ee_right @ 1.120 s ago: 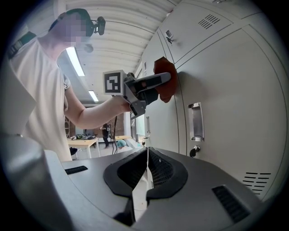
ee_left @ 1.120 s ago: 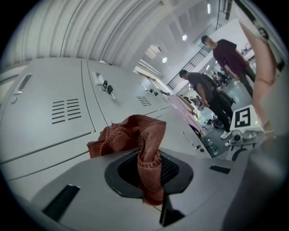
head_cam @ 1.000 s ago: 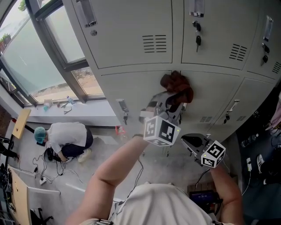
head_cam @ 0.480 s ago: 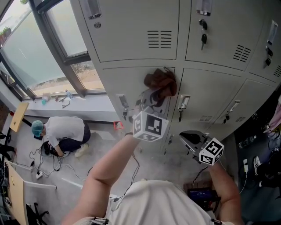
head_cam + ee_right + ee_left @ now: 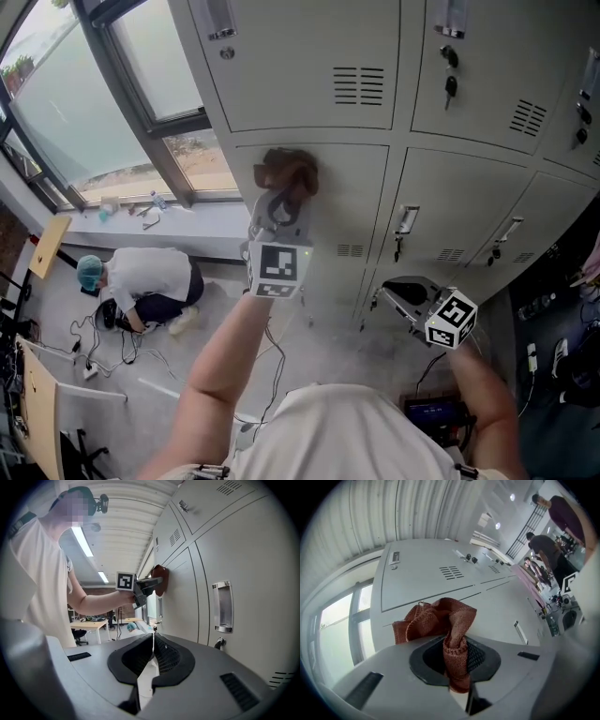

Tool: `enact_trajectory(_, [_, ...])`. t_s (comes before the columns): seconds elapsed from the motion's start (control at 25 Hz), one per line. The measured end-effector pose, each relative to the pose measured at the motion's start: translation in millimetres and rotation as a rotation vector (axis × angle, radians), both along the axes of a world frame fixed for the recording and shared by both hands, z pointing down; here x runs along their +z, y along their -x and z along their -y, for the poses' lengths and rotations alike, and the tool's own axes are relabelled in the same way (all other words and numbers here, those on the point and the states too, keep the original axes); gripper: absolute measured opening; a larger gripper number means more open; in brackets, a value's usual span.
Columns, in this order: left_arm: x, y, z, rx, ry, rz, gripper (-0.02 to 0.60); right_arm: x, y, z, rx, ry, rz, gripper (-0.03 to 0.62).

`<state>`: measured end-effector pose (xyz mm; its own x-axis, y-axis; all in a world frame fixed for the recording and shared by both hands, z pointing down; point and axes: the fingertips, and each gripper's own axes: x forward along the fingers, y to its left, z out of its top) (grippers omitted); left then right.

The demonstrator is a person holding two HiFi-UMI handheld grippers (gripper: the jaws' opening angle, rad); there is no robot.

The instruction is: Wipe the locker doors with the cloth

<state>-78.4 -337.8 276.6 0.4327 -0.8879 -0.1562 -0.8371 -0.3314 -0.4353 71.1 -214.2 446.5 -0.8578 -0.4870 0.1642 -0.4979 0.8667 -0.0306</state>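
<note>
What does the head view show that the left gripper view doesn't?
Head view only: the right gripper, held low and clear of the lockers, and a person crouched by the window. Left gripper view only: the left gripper with jaws shut on a strand of the cloth, plus people standing at the row's far end. Both: the cloth bunched against a lower locker door, below the vent slots.

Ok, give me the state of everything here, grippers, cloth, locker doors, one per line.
Left gripper: shut on the rust-brown knitted cloth.
Cloth: bunched, pressed against a door.
Right gripper: shut, empty.
Pale grey metal locker doors: all shut.
Dark keys: hanging in an upper lock.
</note>
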Motion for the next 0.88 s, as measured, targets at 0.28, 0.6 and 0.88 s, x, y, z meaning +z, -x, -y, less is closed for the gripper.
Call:
enact_trajectory(0.28, [5.2,58.9,6.8,-0.084,-0.013,-0.086,0.041,-0.4,6.4,1.6,-0.006,-0.005,0.002,0.017])
enact_trajectory(0.6, [23.4,120.6,9.9,-0.214,0.019,-0.255,0.041,-1.3,4.5,3.5,0.011,-0.006,0.009,0.017])
enact_trajectory(0.88, [55.2,114.7,18.7,-0.231,0.094,-0.239,0.041,0.6,2.4,3.1,0.018,0.002,0.008,0.017])
